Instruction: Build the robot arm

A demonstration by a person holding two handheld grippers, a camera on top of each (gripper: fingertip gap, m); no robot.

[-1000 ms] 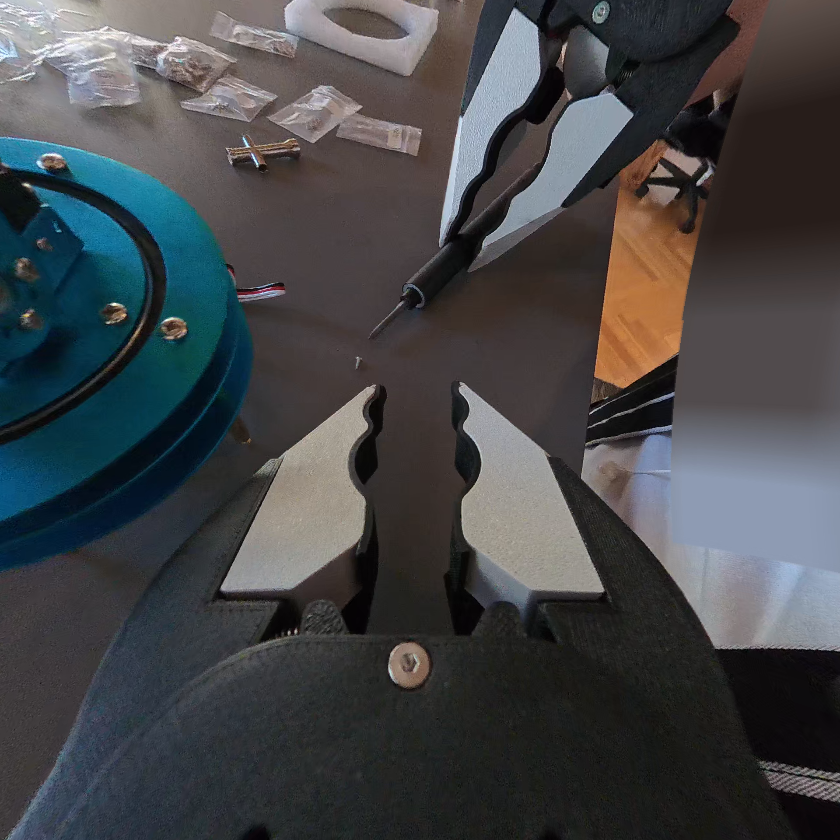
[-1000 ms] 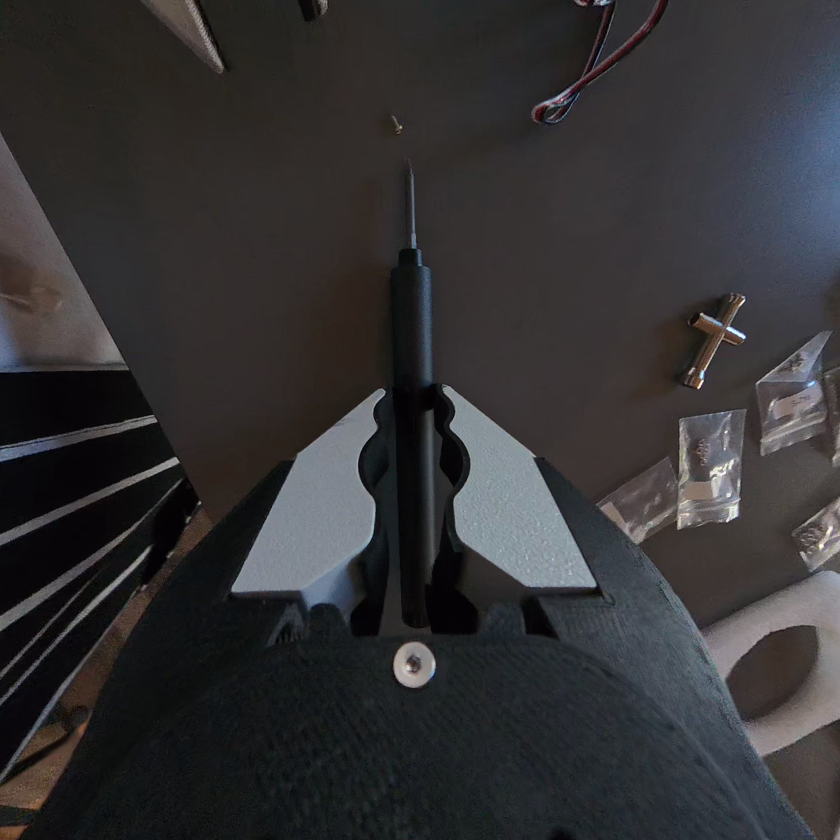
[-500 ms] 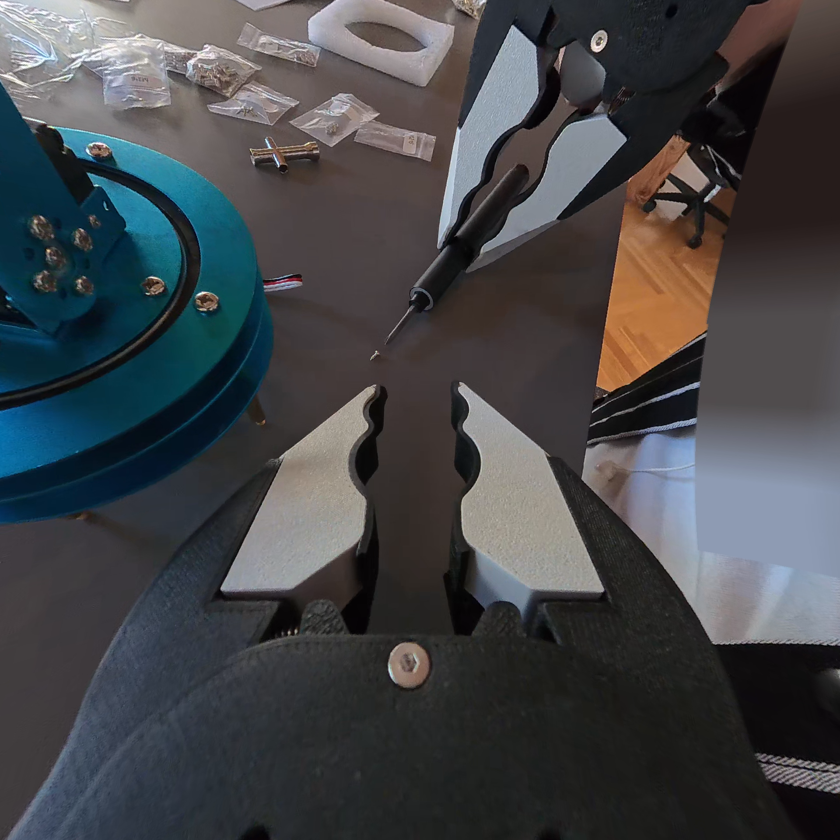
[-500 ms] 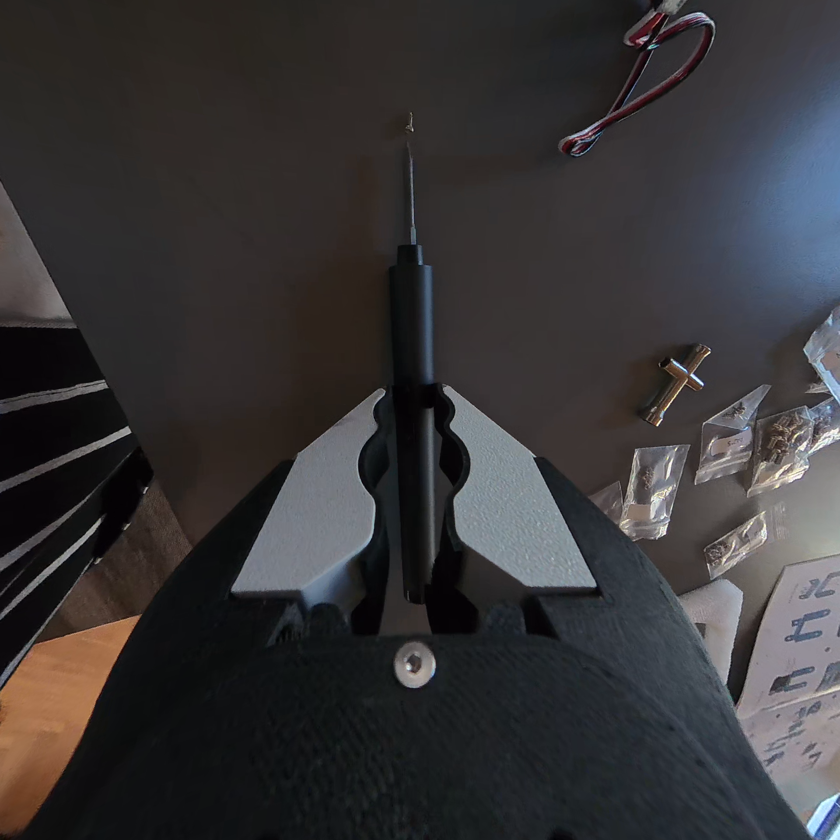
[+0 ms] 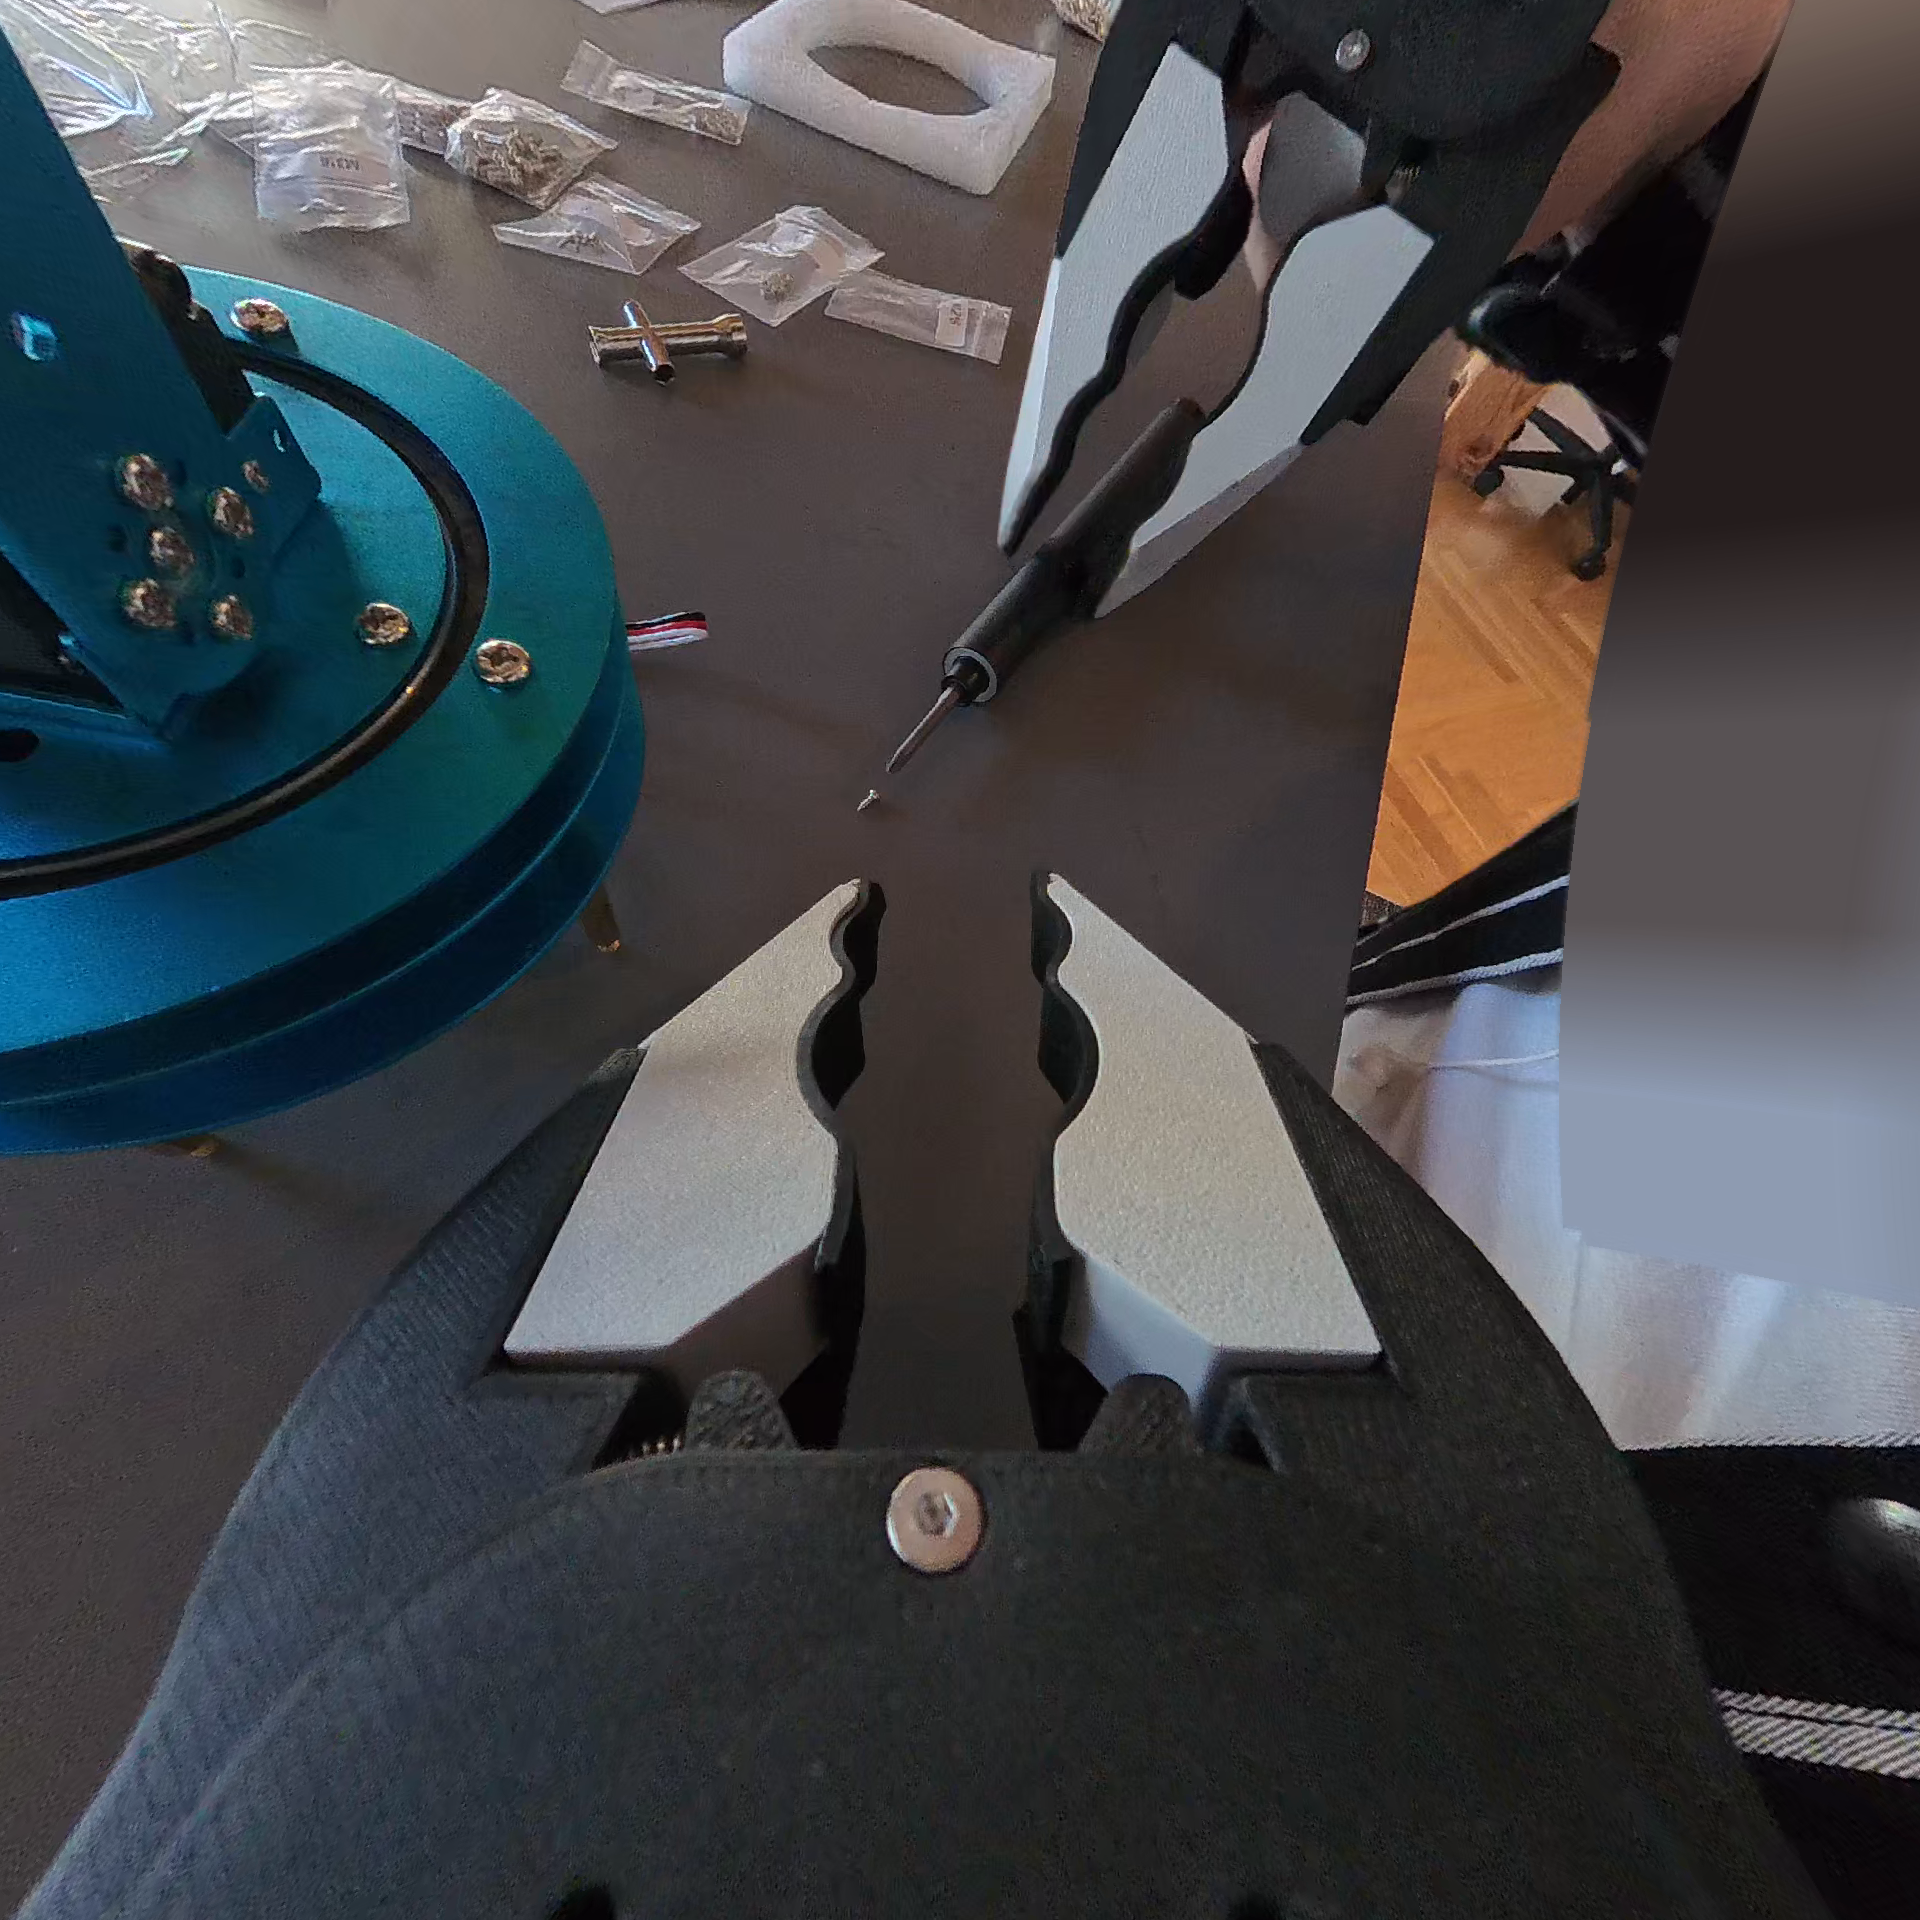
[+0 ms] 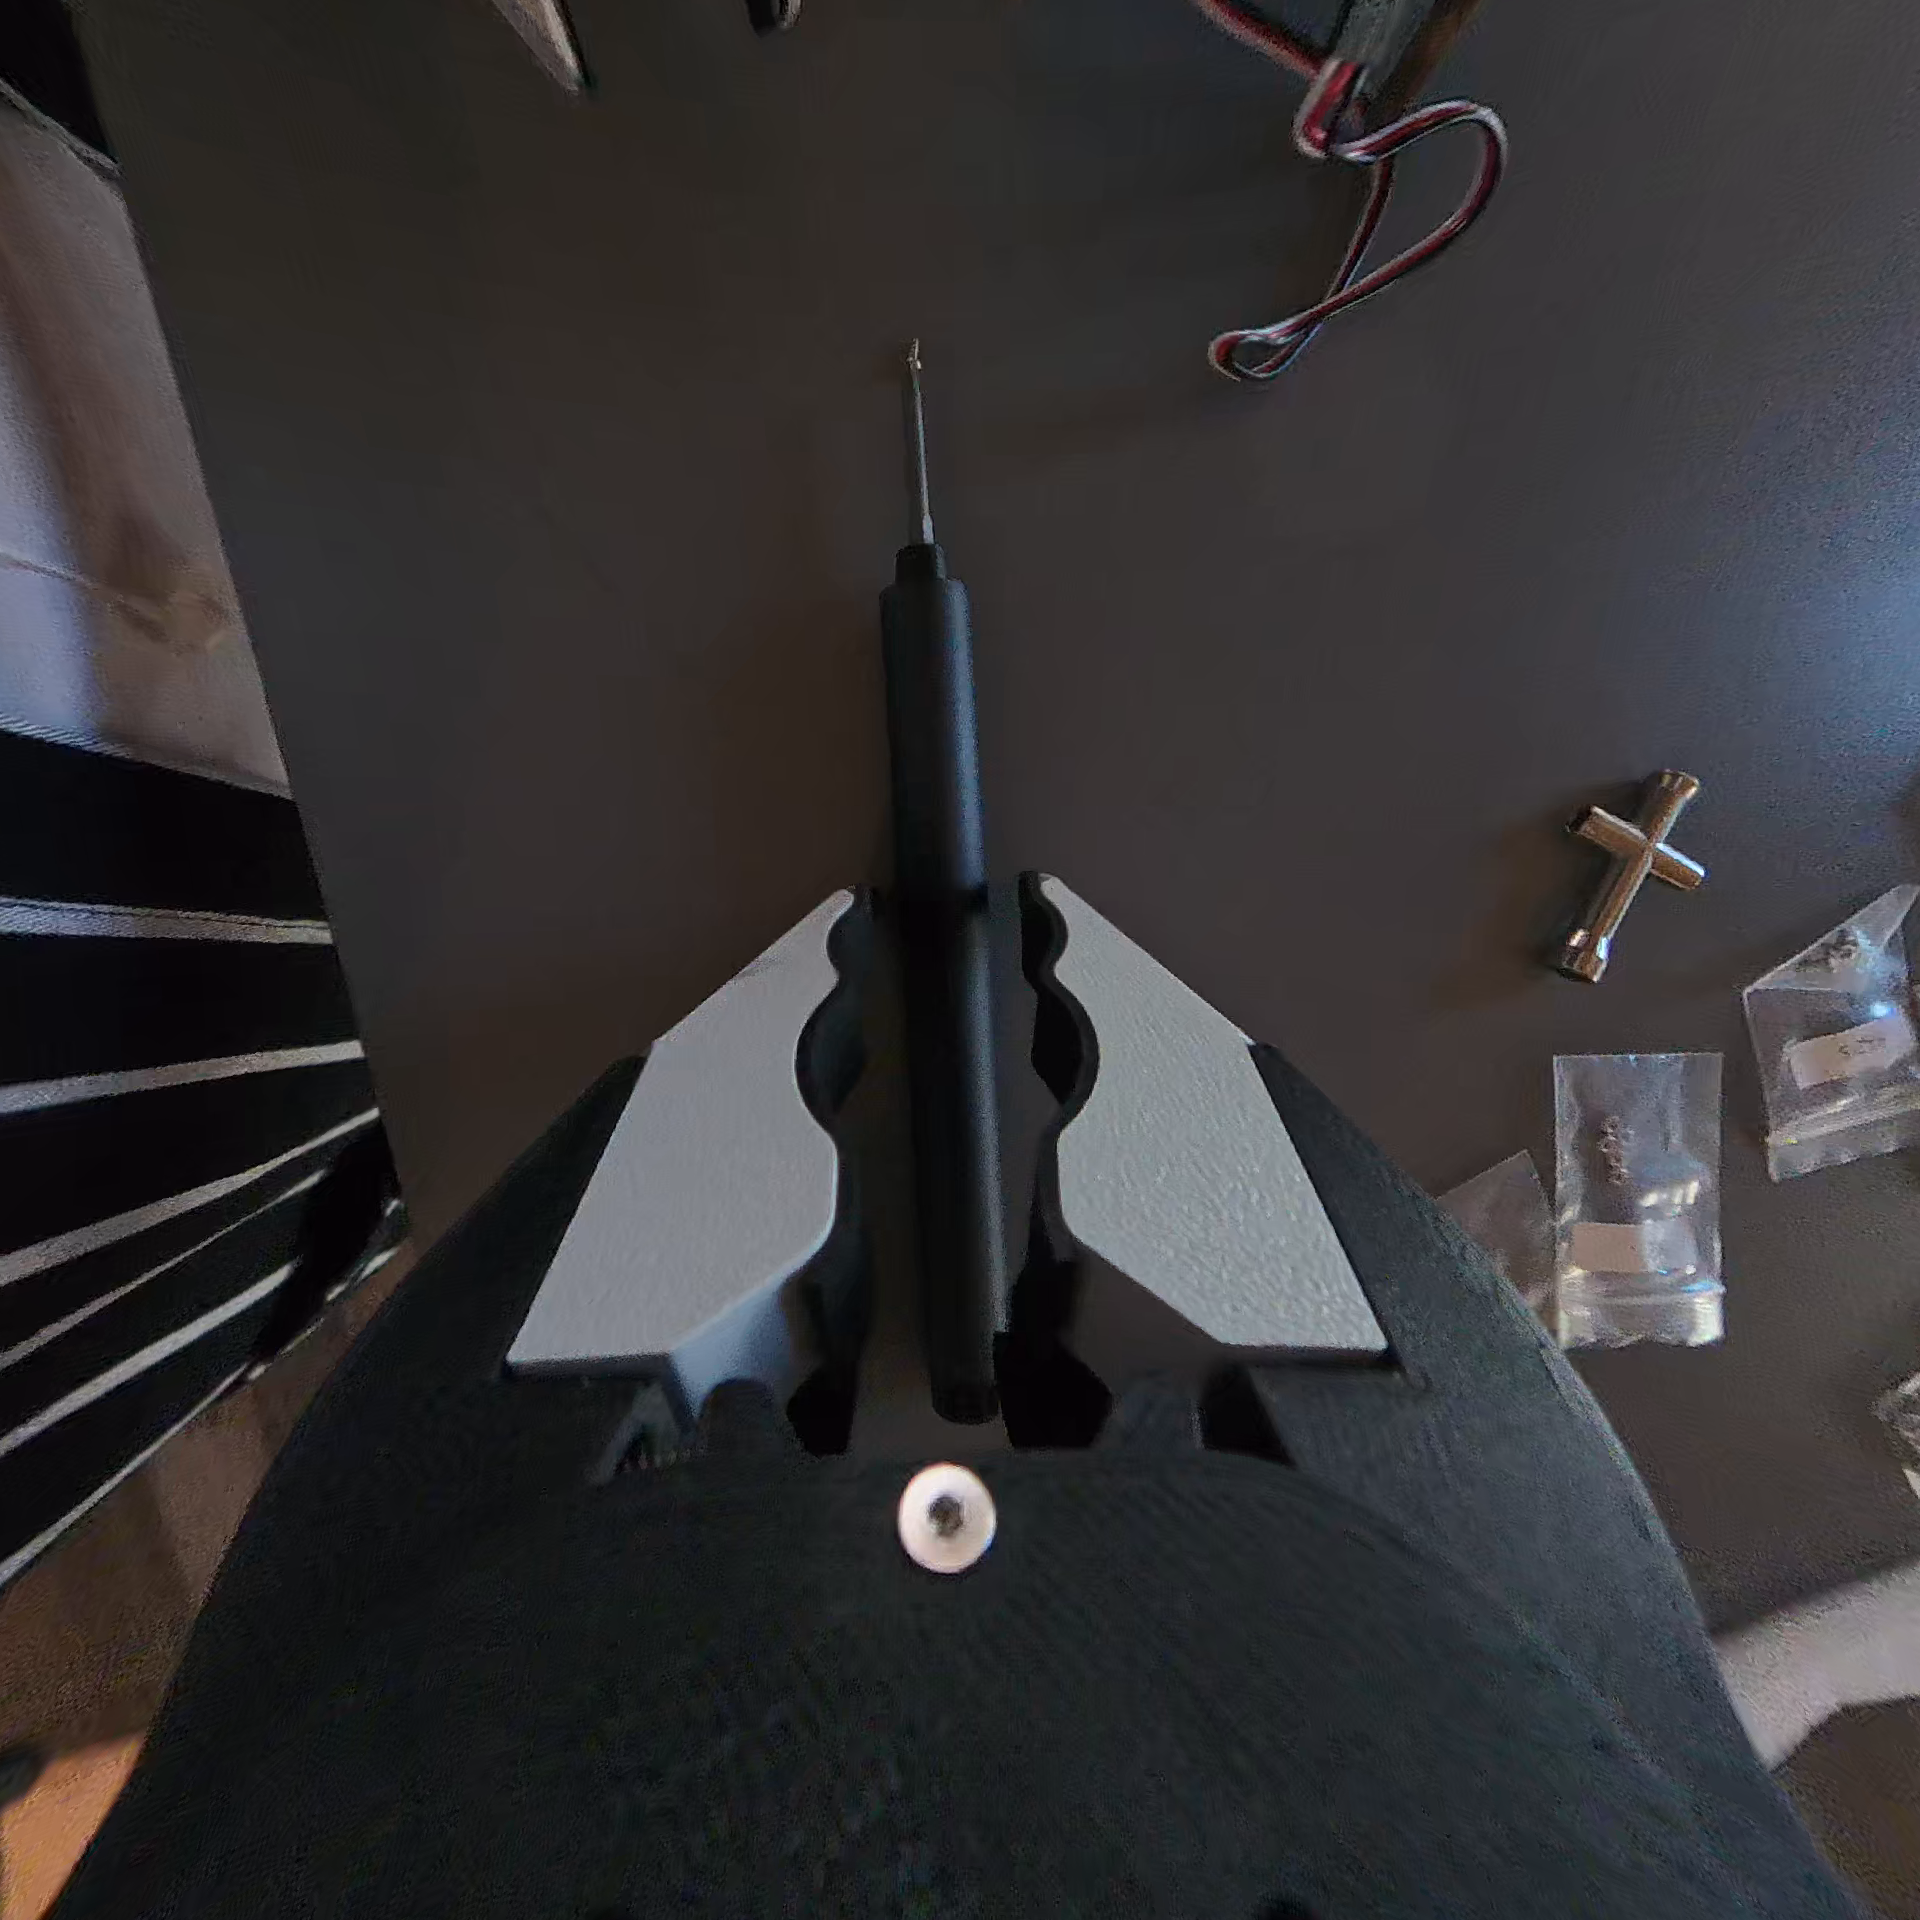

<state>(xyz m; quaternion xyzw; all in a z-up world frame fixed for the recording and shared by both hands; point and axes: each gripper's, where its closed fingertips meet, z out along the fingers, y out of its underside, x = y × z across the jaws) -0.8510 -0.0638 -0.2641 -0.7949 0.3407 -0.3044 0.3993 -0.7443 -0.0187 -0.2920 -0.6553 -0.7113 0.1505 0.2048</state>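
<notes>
The right tool (image 6: 943, 894) clamps a screwdriver (image 6: 935, 790), tip aimed at a tiny screw (image 5: 869, 800) at twelve o'clock of the left tool (image 5: 954, 894), which hangs part-open and empty over the worktop (image 5: 1143, 779).

left gripper (image 5: 956, 894): bottom centre, jaws apart, nothing between | right gripper (image 5: 1070, 540): upper right, clamped on black screwdriver (image 5: 1049, 592), tip slanting down-left | tiny screw (image 5: 869, 800): on dark table (image 5: 1195, 831), just beyond tip | blue round base (image 5: 312, 831): left | cross wrench (image 5: 665, 338), plastic bags (image 5: 774, 260), white foam (image 5: 888, 88): top

Dark table (image 5: 1195, 831) — blue round base (image 5: 416, 831), tiny screw (image 5: 869, 800), cross wrench (image 5: 665, 343), parts bags (image 5: 779, 265), white foam (image 5: 894, 94).
</notes>
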